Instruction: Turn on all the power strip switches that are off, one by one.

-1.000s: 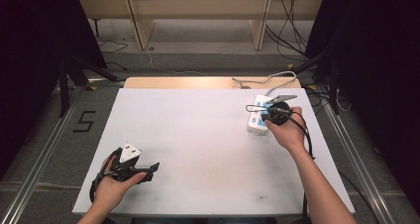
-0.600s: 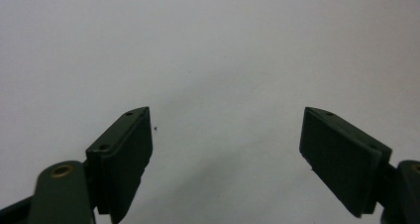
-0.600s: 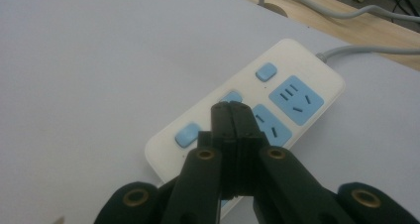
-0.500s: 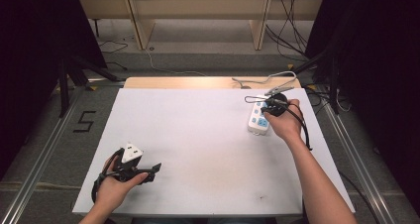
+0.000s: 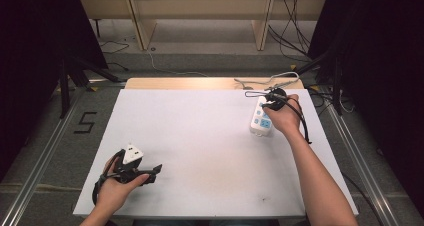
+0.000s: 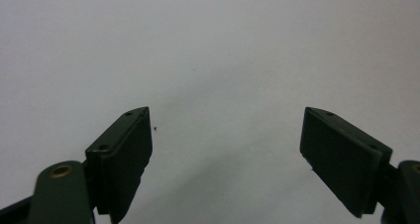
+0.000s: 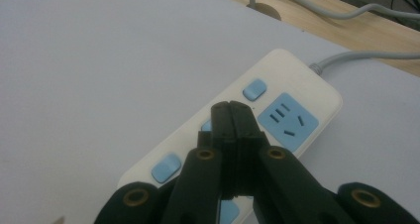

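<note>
Nearest the front edge of the white surface (image 5: pixel 200 151), at its left corner, the left gripper (image 5: pixel 150 172) is resting in the person's left hand (image 5: pixel 117 186), jaws standing wide apart with nothing between them. Farther back on the right side, the right gripper (image 7: pixel 232 116) is hovering clenched, jaws pressed together, directly above the white power strip (image 7: pixel 297 85) with blue sockets, which is lying flat near the far right edge. Beyond it, the strip's grey cable (image 7: pixel 366 55) is running off over the wooden strip (image 5: pixel 200 83)

A white table (image 5: pixel 200 136) carries a white power strip (image 5: pixel 262 120) near its far right corner.
</note>
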